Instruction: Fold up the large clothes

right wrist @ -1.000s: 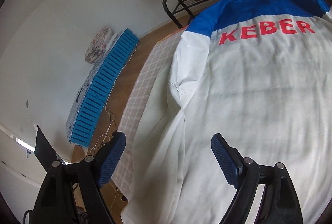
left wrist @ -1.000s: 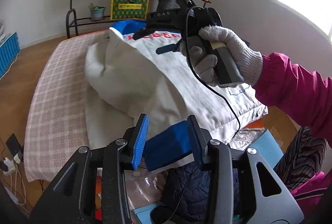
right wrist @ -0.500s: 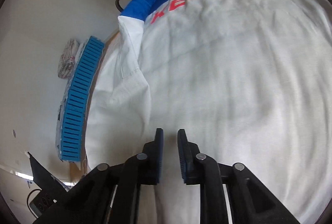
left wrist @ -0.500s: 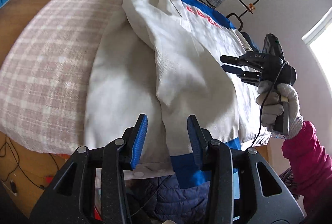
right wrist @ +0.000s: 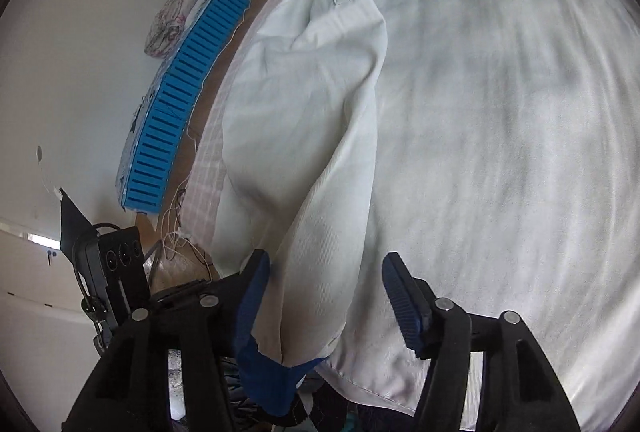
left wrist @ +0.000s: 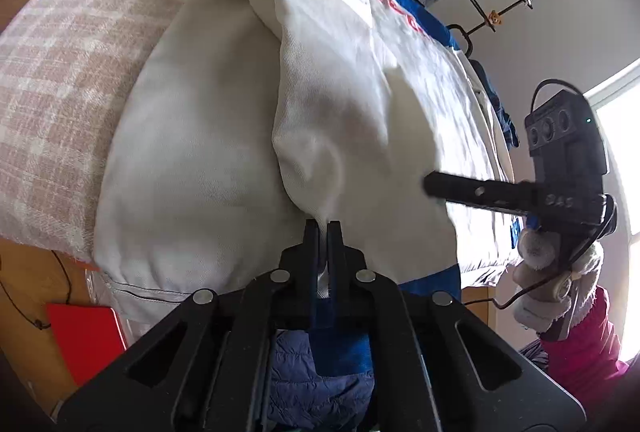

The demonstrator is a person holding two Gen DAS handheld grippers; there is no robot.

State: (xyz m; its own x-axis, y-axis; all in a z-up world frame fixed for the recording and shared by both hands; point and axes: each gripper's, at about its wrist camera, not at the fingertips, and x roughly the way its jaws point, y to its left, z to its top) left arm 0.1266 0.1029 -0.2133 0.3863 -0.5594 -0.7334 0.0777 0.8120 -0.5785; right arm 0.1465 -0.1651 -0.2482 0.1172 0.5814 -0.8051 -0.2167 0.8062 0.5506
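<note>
Left wrist view: we look steeply down, close over the white jacket (left wrist: pixel 208 160) on the checked bed (left wrist: pixel 72 64); far end toward the rack.
Right wrist view: likewise steep, close.
Shared: jacket sleeve (both views), bed edge.

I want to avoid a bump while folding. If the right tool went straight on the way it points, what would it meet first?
Most likely the white jacket sleeve: the right tool, its jaws closing, already has that fold between its pads, untouched as far as I can tell. Behind the sleeve lies the jacket's back panel; depth is hard to judge.
</note>
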